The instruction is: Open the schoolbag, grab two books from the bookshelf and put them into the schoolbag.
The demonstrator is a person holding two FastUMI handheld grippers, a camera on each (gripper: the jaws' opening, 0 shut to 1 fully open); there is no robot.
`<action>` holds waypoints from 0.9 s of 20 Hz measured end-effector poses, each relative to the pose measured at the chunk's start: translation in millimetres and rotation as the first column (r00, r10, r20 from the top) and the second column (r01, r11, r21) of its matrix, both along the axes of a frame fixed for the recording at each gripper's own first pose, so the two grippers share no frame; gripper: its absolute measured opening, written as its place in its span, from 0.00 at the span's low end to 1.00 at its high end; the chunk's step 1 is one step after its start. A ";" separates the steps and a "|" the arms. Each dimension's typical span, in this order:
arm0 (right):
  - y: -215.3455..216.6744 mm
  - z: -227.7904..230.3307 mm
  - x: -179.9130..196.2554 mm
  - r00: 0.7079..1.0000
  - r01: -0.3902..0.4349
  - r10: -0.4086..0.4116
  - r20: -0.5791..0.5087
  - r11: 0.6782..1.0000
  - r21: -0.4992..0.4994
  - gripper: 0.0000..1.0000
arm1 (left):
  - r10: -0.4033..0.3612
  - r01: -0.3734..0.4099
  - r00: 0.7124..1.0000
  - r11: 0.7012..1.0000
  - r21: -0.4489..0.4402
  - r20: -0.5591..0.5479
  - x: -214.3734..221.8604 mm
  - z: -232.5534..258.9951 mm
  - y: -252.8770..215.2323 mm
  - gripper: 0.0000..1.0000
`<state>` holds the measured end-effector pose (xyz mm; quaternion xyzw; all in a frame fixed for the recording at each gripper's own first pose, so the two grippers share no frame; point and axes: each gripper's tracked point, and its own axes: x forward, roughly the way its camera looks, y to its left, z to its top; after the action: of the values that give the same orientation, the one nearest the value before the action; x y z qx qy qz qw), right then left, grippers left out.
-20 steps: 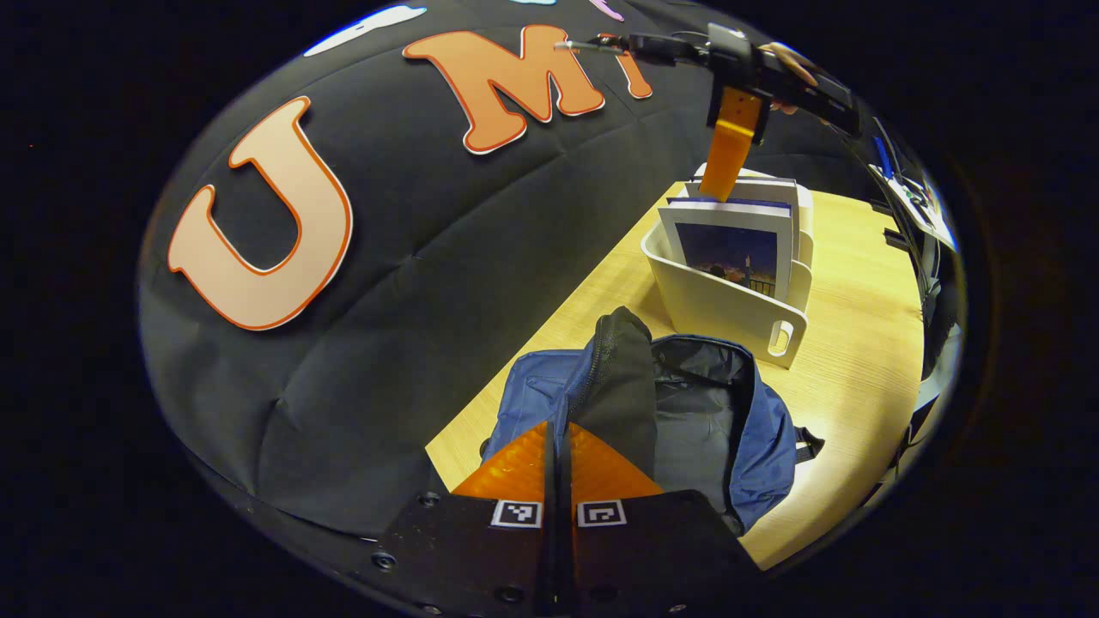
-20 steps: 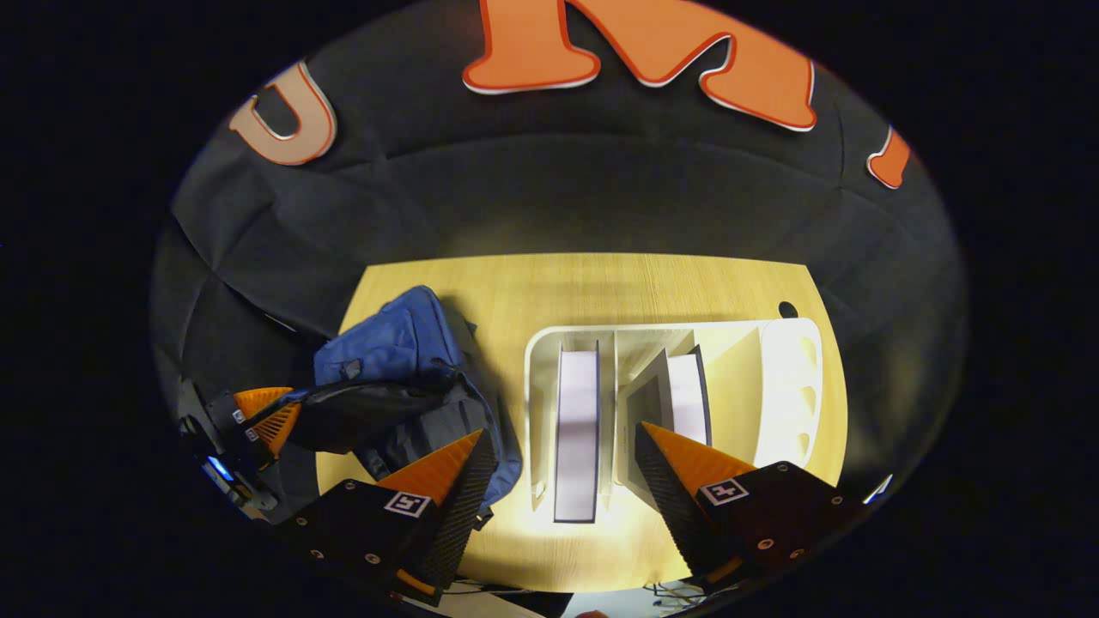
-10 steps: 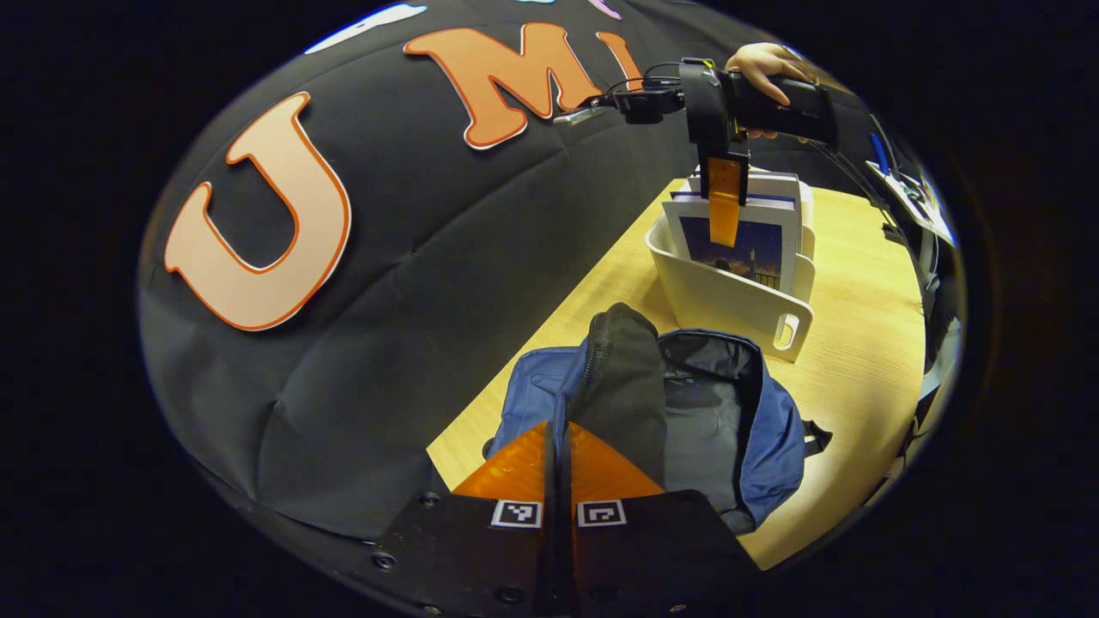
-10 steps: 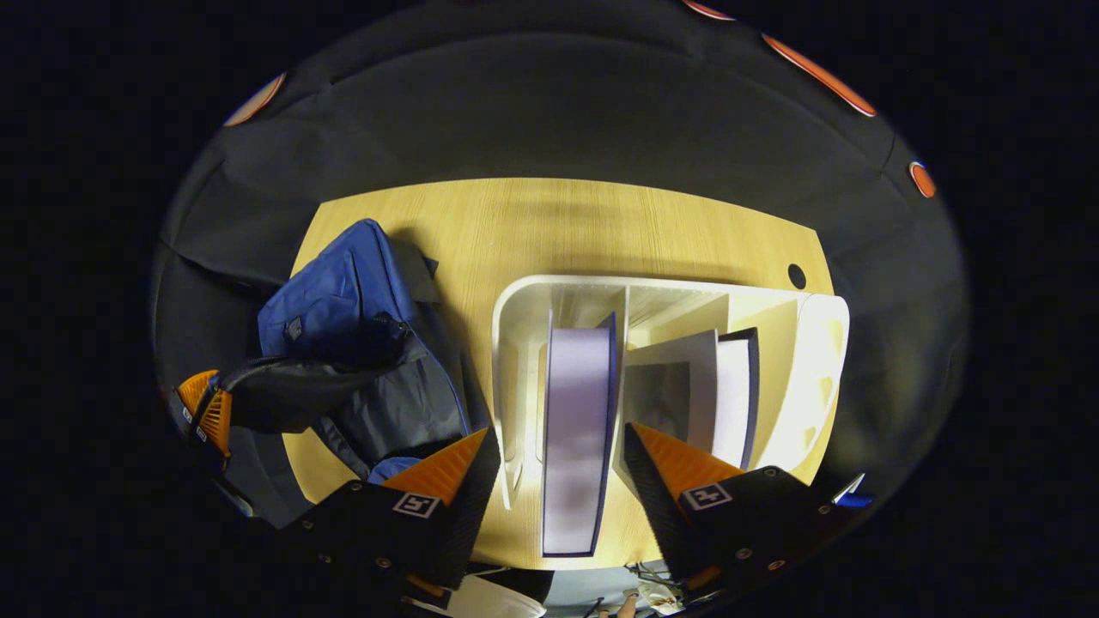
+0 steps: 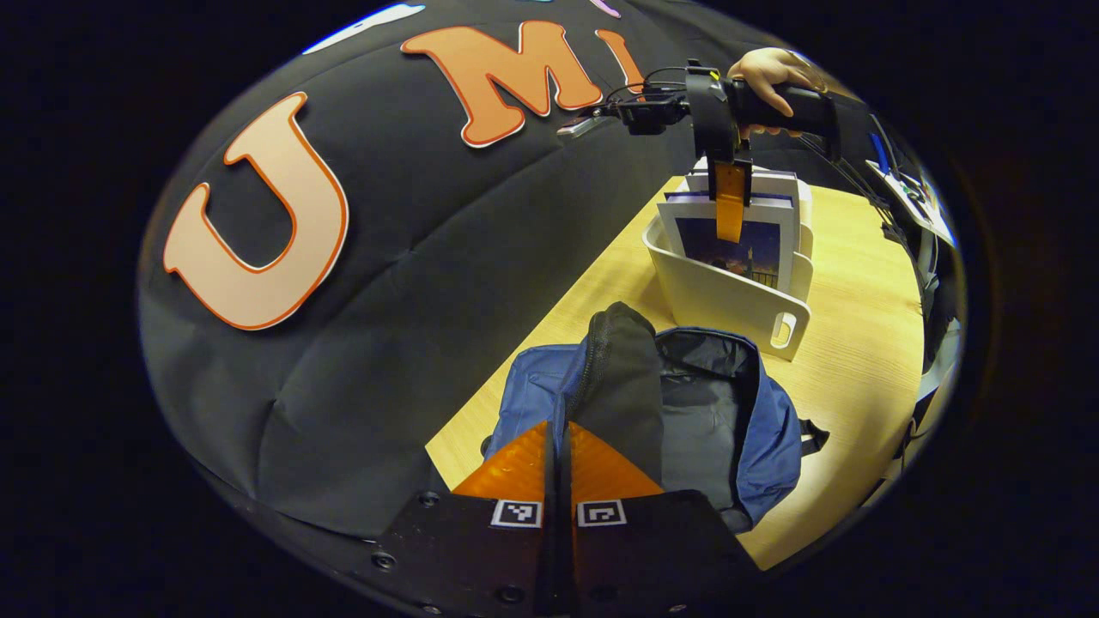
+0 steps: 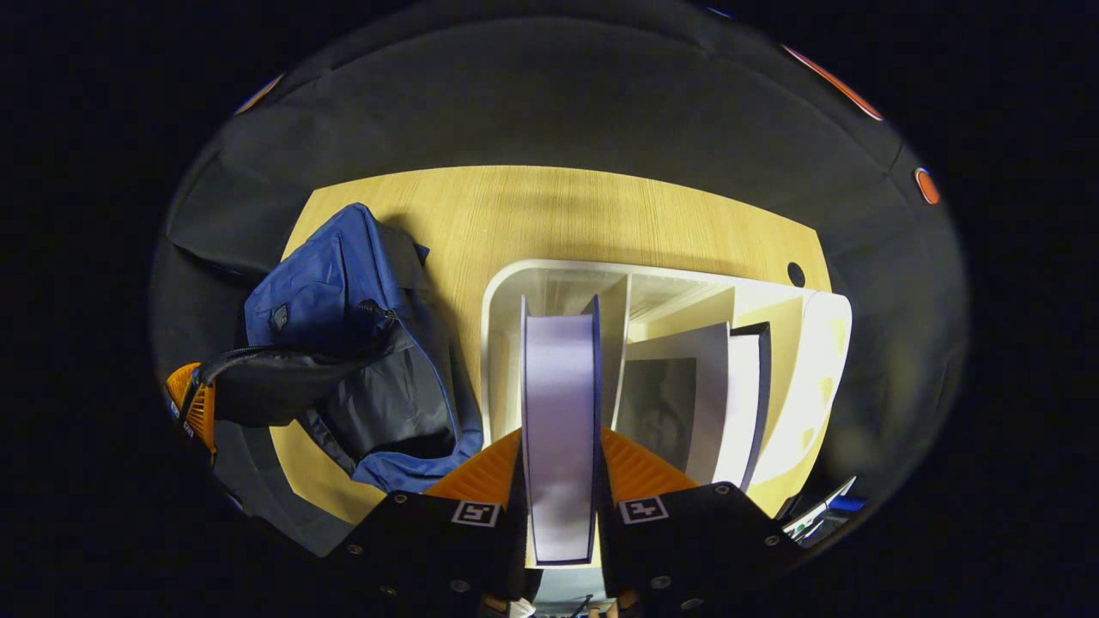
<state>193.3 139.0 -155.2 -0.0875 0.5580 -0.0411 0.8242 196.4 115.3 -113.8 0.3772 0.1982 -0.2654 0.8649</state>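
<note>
Right claw (image 6: pixel 559 476) clamped on upright book (image 6: pixel 559 403), inside bookshelf (image 6: pixel 506 292)

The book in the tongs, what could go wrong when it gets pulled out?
The right tongs pinch the book by its top edge, so it might slip while rising from the white bookshelf. The rack could tip or lift with it. The left tongs hold the schoolbag flap; letting go may close the opening.

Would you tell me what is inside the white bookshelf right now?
The white bookshelf holds upright books: one book gripped by the right gripper, two more books alongside. Their lower parts are hidden.
</note>
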 end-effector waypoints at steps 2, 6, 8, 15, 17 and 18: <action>1.2 6.0 -0.1 1.000 0.002 -0.002 0.026 1.000 0.012 0.35 | -0.003 0.003 1.000 1.000 0.003 -0.001 -1.3 0.5 -0.6 0.01; 8.3 37.5 -5.3 0.994 0.011 -0.019 0.107 0.997 0.073 0.34 | -0.002 0.002 1.000 1.000 0.010 -0.003 -0.3 -0.5 -1.4 0.01; -0.4 57.8 -13.9 0.988 0.006 -0.013 0.153 0.999 0.047 0.34 | -0.001 0.001 1.000 1.000 0.012 -0.001 -0.2 1.9 -2.1 0.01; -9.7 151.5 -65.9 0.935 -0.008 -0.019 0.353 0.997 0.074 0.32 | 0.013 -0.013 1.000 1.000 -0.005 0.009 0.4 4.1 -0.3 0.01; -0.5 174.1 -86.5 0.910 -0.023 -0.037 0.413 0.990 0.140 0.31 | 0.022 -0.022 1.000 1.000 -0.011 0.005 1.3 3.8 0.5 0.01; 7.3 182.5 -95.4 0.895 -0.029 -0.065 0.442 0.979 0.203 0.22 | 0.024 -0.024 1.000 1.000 -0.014 0.006 0.9 5.0 -0.5 0.01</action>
<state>97.9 146.2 27.3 0.0147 0.3561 -0.0102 0.9343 197.3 114.9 -108.8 0.3694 0.1983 -0.2552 0.8713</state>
